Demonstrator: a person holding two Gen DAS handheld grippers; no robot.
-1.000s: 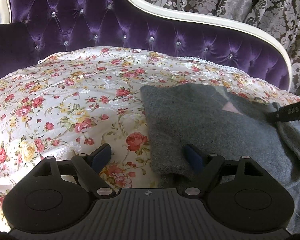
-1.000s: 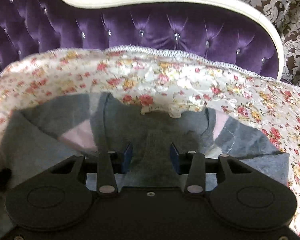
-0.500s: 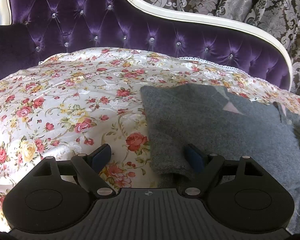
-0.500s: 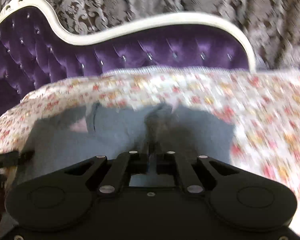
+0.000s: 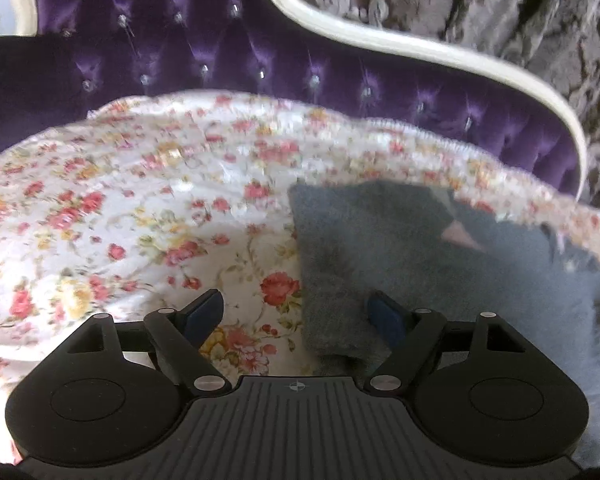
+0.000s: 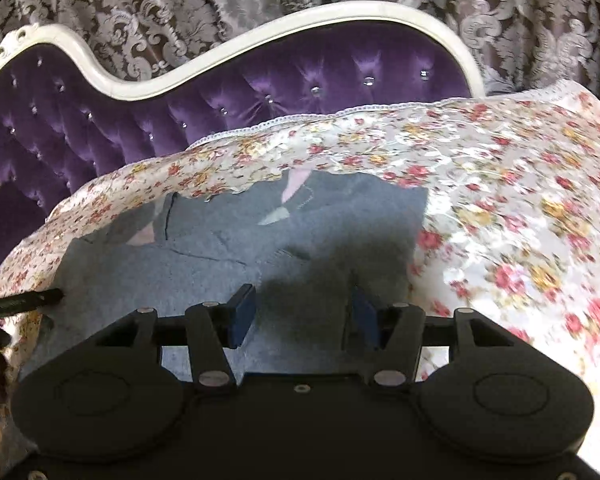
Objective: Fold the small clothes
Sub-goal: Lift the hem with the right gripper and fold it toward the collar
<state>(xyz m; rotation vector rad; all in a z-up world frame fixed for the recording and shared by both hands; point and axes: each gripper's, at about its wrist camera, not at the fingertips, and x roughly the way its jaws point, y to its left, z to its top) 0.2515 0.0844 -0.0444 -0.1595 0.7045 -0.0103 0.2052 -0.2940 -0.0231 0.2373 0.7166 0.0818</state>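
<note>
Grey top (image 6: 300, 240) lies flat on flowery bedspread (image 5: 120, 220), near headboard (image 6: 300, 80) end of bed. Sides look already folded in; shape neat, narrow. Right gripper (image 6: 302, 316): fingers just opened, apart, nothing pinched, cloth under them. Left gripper (image 5: 296, 316): fingers wide, over near corner of top, no grip. Left to do, likely: fold in half.

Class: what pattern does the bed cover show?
Red and yellow flowers on the white bed cover; clearest in the right wrist view.
</note>
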